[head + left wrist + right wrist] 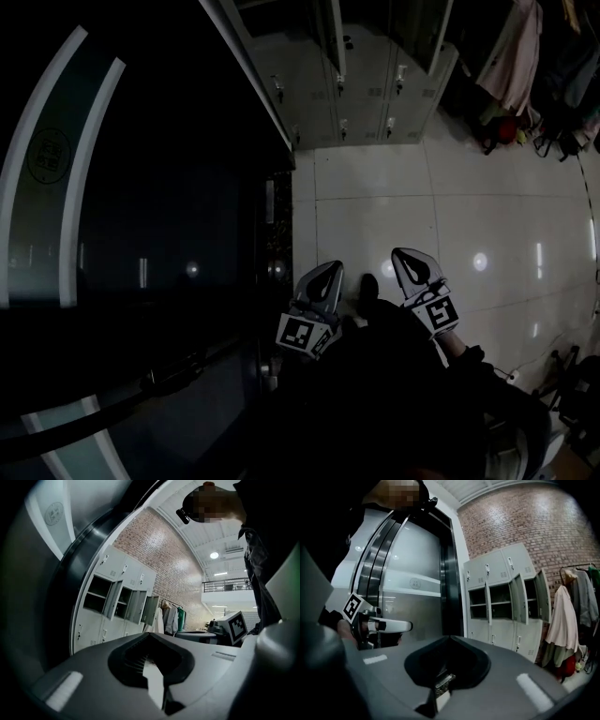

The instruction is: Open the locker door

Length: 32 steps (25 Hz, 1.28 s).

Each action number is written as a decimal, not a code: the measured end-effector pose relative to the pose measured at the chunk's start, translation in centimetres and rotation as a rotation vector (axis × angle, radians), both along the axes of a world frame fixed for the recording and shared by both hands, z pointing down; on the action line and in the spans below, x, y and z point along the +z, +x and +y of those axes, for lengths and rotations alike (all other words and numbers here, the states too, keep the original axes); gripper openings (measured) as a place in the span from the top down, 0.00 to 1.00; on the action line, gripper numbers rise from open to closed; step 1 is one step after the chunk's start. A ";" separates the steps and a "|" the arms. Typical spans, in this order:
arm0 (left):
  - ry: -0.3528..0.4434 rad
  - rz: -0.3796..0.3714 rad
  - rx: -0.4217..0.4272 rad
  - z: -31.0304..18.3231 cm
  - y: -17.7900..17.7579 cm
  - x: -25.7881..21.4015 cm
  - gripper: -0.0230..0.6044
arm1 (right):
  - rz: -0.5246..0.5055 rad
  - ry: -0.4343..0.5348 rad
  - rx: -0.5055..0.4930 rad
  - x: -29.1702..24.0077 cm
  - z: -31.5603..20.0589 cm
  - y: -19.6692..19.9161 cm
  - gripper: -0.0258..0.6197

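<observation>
A bank of grey lockers (367, 86) stands far ahead against a brick wall, also in the left gripper view as lockers (117, 597) and in the right gripper view as lockers (506, 602). Several middle-row doors hang open; the upper and lower doors are closed. Low in the head view, close to the person's body, my left gripper (332, 268) and right gripper (399, 253) are both far from the lockers. Each is shut, jaws meeting at the tip with nothing between them. The same shows for the left gripper (149, 634) and right gripper (450, 637) in their own views.
A dark curved glass-and-steel wall (141, 234) fills the left side. A white tiled floor (469, 225) stretches to the lockers. A clothes rack with coats (568, 620) stands right of the lockers, with bags (506, 131) at its foot. Cables lie at the right (562, 366).
</observation>
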<state>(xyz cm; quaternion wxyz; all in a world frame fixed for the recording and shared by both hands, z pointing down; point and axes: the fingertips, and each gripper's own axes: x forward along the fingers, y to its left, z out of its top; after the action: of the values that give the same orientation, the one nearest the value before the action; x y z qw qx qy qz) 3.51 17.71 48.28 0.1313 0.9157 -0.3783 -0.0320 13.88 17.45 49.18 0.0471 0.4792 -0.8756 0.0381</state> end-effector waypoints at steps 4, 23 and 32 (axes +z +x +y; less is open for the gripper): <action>0.006 -0.001 0.014 6.0 -2.3 -0.2 0.95 | -0.024 -0.001 0.034 -1.0 6.1 -2.6 0.96; -0.015 -0.009 0.078 18.4 -2.0 -0.6 0.95 | -0.033 -0.016 -0.021 -2.9 20.2 -6.6 0.96; 0.001 -0.009 0.115 18.8 0.5 -1.6 0.95 | -0.049 -0.033 0.026 -3.4 18.8 -3.7 0.96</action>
<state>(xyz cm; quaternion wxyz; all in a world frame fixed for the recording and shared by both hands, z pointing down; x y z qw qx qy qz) 4.04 36.49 46.65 0.1310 0.9362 -0.3256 -0.0205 10.21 36.23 45.79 0.0329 0.4884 -0.8696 0.0650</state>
